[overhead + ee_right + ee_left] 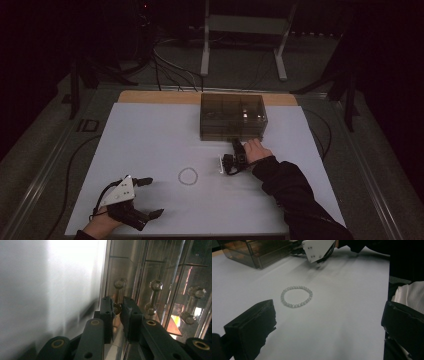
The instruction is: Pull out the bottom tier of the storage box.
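A smoky clear drawer box (232, 117) stands at the back of the white table top (150, 135). My right gripper (236, 146) reaches to its front; in the right gripper view its jaws (117, 303) are closed on a small round drawer knob (116, 308). A pale bead bracelet (188, 176) lies flat in the middle of the table. My left gripper (155, 196) rests near the front left with jaws wide apart and nothing between them; from it the bracelet (297, 296) lies ahead, beyond the jaws (329, 312).
Two more knobs (156, 285) (196, 293) show on neighbouring drawers. The box (254, 252) and the right gripper's white plate (317, 248) sit far off in the left gripper view. A white stand (242, 30) and cables lie on the floor behind the table.
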Demonstrator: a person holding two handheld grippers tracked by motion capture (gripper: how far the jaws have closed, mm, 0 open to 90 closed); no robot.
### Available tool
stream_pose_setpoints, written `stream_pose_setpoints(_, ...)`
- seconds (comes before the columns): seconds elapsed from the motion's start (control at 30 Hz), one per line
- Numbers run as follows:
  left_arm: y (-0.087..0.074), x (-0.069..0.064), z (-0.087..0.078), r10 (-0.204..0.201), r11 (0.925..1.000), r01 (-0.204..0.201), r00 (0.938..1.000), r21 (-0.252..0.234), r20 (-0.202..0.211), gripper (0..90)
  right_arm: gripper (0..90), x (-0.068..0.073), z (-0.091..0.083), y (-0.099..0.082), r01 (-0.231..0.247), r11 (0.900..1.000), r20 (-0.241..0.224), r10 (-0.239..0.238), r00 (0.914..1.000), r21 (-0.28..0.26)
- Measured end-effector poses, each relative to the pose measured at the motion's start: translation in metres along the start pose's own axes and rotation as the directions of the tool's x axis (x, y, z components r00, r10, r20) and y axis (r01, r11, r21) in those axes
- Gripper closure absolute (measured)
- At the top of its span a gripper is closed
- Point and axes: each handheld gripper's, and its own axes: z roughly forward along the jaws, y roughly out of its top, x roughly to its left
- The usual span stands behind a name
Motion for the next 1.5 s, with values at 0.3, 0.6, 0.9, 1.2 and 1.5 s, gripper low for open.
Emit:
stream_pose_setpoints(0.3, 0.0, 0.0, 0.0, -0.002, 1.0, 0.002, 1.0, 0.0, -0.001, 0.0, 80.2, 0.003, -0.012, -0.002, 0.005, 0.9999, 0.004, -0.005, 1.0, -0.014)
stream_pose_setpoints(0.6, 0.0, 0.0, 0.0, -0.002, 1.0, 0.002, 1.0, 0.0, -0.002, 0.0, 80.1, 0.007, -0.019, -0.003, 0.006, 0.9996, -0.005, -0.006, 1.0, -0.028)
stream_pose_setpoints(0.9, 0.0, 0.0, 0.0, -0.002, 1.0, 0.002, 1.0, 0.001, -0.001, 0.0, 79.9, 0.01, -0.023, -0.003, 0.002, 0.9996, -0.011, -0.002, 0.9999, -0.03)
stream_pose_setpoints(1.2, 0.0, 0.0, 0.0, -0.002, 1.0, 0.002, 1.0, 0.003, -0.002, 0.0, 79.4, 0.007, -0.023, -0.003, -0.006, 0.9995, -0.039, 0.005, 0.9992, -0.031)
stream_pose_setpoints(1.5, 0.0, 0.0, 0.0, -0.002, 1.0, 0.002, 1.0, 0.003, -0.004, 0.0, 69.7, -0.002, -0.028, -0.006, -0.047, 0.9969, -0.11, 0.04, 0.9931, -0.063)
